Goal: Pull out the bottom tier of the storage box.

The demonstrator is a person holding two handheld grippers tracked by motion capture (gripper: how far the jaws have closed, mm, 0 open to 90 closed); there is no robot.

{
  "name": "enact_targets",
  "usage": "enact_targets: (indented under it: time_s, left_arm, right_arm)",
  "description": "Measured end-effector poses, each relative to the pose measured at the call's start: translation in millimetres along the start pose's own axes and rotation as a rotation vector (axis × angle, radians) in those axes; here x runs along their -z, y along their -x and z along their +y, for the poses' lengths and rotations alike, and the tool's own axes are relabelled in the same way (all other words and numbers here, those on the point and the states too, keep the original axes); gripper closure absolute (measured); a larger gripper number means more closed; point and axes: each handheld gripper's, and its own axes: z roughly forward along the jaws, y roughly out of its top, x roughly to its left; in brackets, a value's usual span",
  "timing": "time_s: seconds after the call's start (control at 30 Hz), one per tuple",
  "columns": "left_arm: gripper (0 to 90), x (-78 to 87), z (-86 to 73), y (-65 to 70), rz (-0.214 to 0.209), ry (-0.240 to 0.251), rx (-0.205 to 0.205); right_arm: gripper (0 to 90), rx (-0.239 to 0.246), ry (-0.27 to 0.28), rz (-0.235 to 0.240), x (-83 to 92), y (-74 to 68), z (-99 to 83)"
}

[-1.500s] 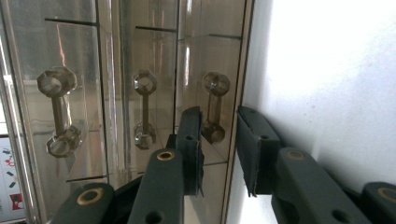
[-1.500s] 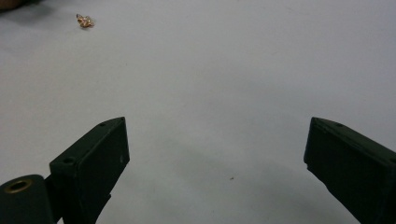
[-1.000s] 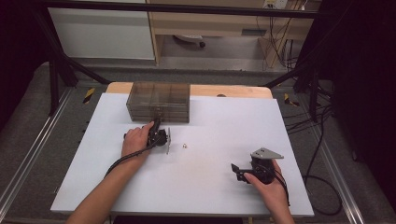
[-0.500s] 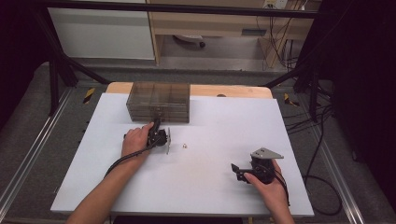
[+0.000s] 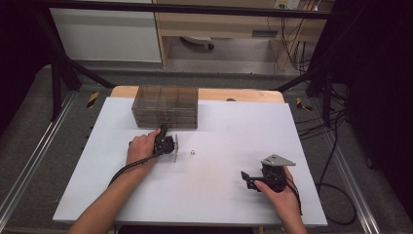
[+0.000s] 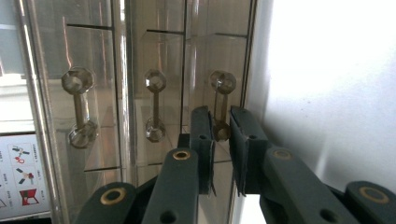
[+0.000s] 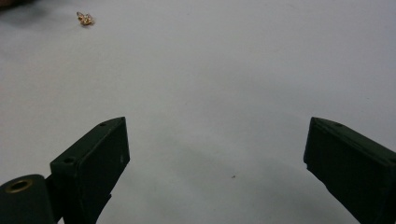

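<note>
In the high view, the left gripper (image 5: 163, 131) was in the middle left of the frame, with its tips right up against the front of the clear drawer box (image 5: 165, 105) near the top of the white table (image 5: 219, 122). The right gripper (image 5: 246, 179) sat low on the right, well apart from the box. A tiny gold thing (image 5: 193, 151) lay on the table between them. Compared with the pictures from just before, nothing had moved: both hands were in the same spots and the box looked the same. In the left gripper view, which was turned on its side, three clear handles showed in a row. The two black jaws were nearly together around the handle (image 6: 219, 98) at the right of that row. The left gripper (image 6: 221, 112) seemed to be clenched on that handle, though the see-through plastic made the touch hard to be sure of. The drawers all looked pushed in. So the grab was likely done, and pulling the drawer out was probably the next job. In the right gripper view, the right gripper (image 7: 218, 126) was spread wide and held nothing, with bare table between its jaws. The tiny gold thing (image 7: 85, 18) lay far off in the upper left.
</note>
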Motion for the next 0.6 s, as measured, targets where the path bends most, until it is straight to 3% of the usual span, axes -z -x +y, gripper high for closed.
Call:
enact_targets:
  time_s: [0.47,0.6]
  left_arm:
    - [80.0,22.8,0.7,8.4,-0.005,0.003,0.001]
    - [79.9,34.9,0.9,12.1,-0.007,0.008,0.019]
  right_arm:
    - [7.2,0.002,-0.005,0.006,-0.7,-1.8,0.3]
    - [7.1,0.002,-0.009,0.010,-1.2,-2.5,0.2]
